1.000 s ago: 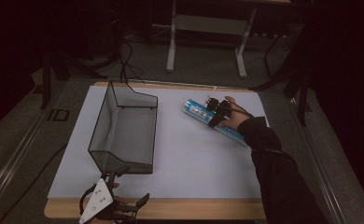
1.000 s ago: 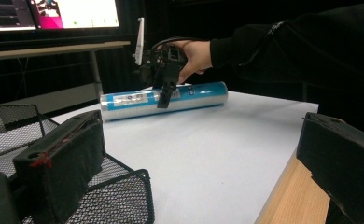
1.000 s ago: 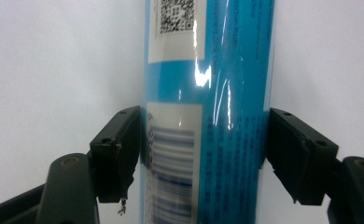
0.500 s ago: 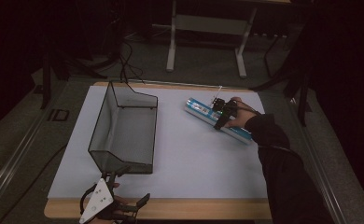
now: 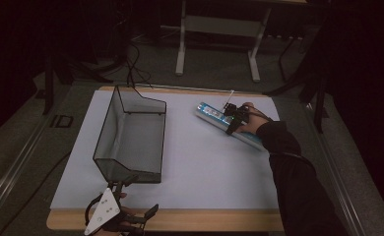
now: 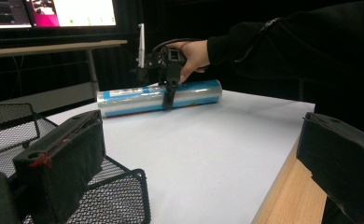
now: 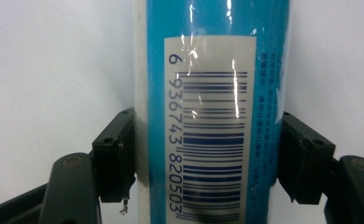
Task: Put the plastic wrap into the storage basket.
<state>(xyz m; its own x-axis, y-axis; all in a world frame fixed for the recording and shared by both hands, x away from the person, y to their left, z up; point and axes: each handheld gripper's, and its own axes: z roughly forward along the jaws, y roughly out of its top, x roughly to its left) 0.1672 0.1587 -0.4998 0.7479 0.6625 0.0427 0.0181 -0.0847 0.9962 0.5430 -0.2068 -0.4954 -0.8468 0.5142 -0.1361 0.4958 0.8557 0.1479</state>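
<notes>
A long roll in a blue wrapper with a barcode label [image 7: 213, 46] lies on the white table sheet at the back right [image 5: 210, 113]. My right gripper [image 7: 208, 158] straddles it from above, and both pads press its sides. The jaws have just been closing with the roll between them. The left gripper view shows that gripper [image 6: 168, 88] on the roll [image 6: 124, 100] under a hand. My left gripper [image 5: 138, 195] rests at the table's front edge, open, its jaws wide apart [image 6: 201, 158] beside the near end of a black mesh basket [image 5: 106, 135].
The mesh basket [image 6: 115, 200] stands lengthwise on the left half of the white sheet [image 5: 205, 162]. A wooden table edge [image 5: 219, 220] runs along the front. Table legs and cables stand on the dark floor beyond.
The right hand has shifted only slightly over the roll, which lies where it was. The left gripper and the basket have not moved.
</notes>
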